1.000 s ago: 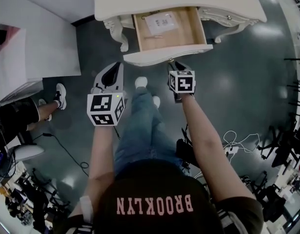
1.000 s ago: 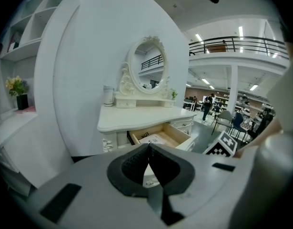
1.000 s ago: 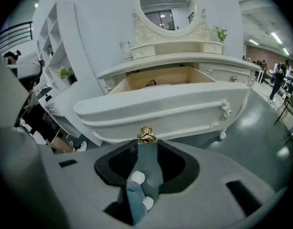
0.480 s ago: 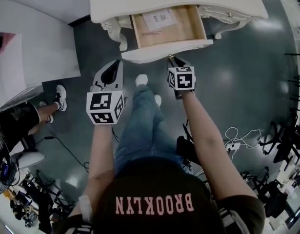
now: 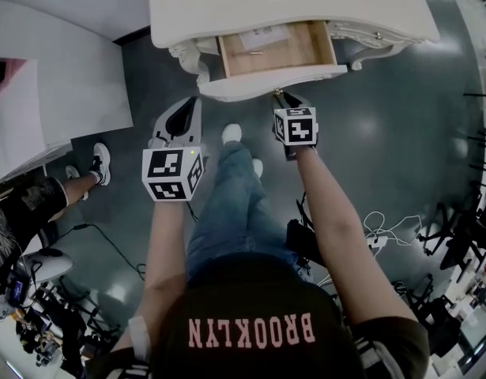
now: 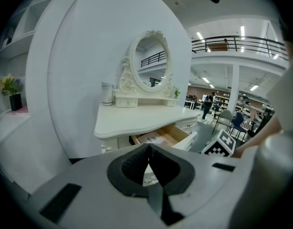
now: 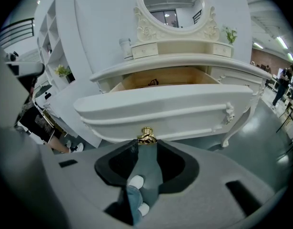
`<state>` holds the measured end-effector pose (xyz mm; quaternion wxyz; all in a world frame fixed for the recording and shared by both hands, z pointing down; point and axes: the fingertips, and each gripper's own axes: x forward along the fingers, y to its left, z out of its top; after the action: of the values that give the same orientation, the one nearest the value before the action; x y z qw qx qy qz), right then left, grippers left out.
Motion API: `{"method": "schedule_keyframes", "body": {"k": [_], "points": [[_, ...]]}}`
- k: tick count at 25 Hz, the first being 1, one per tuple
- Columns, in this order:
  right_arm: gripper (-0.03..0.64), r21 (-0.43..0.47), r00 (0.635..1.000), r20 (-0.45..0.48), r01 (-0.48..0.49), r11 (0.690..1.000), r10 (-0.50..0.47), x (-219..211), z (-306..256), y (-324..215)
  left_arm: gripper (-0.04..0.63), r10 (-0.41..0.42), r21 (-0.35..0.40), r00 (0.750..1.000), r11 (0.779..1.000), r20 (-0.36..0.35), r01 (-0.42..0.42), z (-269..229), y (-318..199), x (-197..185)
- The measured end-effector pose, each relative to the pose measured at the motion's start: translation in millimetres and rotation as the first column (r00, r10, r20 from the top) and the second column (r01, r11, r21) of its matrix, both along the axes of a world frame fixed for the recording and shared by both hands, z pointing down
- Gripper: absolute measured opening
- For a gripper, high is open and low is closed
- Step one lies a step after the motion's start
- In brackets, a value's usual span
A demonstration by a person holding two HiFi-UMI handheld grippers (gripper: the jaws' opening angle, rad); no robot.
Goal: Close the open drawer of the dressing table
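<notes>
Right gripper view: the open drawer (image 7: 170, 109) is seen projecting from the dressing table (image 7: 184, 61), its gold knob (image 7: 146, 136) at the mouth of the right tool (image 7: 147, 146), whose jaws stand apart, pressing nothing. The left tool (image 6: 148, 149) is closed and empty, at the drawer's near left. The drawer is judged rigid and light, holding only a paper (image 5: 264, 35). A push on its flat front should suffice. The person's shoe (image 5: 231, 133) lies below; nothing is seen blocking the slide.

path ahead of right gripper (image 5: 284, 97) blocked by drawer front (image 5: 274, 83); bare floor (image 5: 401, 133) left open rightward; leftward room narrowed by white wall (image 5: 61, 77).
</notes>
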<state>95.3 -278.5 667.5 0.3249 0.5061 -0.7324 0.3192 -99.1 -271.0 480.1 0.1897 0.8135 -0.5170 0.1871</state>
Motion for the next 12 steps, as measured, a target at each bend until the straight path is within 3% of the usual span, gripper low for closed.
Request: {"method": "schedule_keyframes", "body": {"k": [12], "points": [[0.107, -0.012, 1.0, -0.004, 0.013, 1.0, -0.013, -3, 8, -33, 0.003, -0.003, -0.006, 1.0, 1.0, -0.001, 0.003, 7, -32, 1]]}}
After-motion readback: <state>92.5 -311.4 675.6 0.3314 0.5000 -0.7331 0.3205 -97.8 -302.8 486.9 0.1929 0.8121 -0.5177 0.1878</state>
